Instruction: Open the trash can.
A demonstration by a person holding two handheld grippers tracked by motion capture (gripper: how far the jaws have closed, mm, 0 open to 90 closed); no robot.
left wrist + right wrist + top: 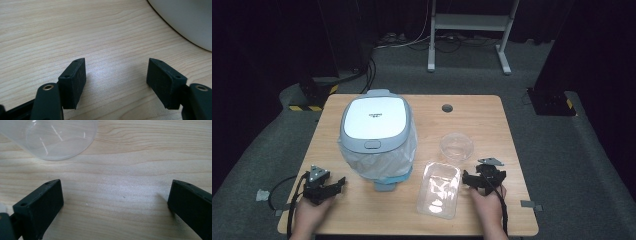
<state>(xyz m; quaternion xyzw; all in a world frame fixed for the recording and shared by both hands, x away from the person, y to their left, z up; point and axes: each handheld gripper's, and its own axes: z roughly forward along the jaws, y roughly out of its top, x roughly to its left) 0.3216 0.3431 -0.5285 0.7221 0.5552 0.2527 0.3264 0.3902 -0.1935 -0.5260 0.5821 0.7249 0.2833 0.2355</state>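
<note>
A grey-and-white lidded bin [374, 125] lined with a clear bag stands on the wooden table [472, 112], left of centre; its lid is down. A clear plastic bowl [456, 146] sits to its right, and a clear rectangular plastic tray [439, 189] lies in front of the bowl. My left gripper [338, 184] rests low at the front left, open, with bare wood between its pads [75, 80]; the bin's wall [190, 20] curves past at the upper right. My right gripper [468, 181] is open just right of the tray, with the bowl [55, 137] ahead of it.
A round cable hole [447, 108] sits near the table's far edge. Beyond the table stand a white metal frame [469, 30] and loose cables on grey carpet. Black stands flank the table at both far corners. Open wood lies along the far right.
</note>
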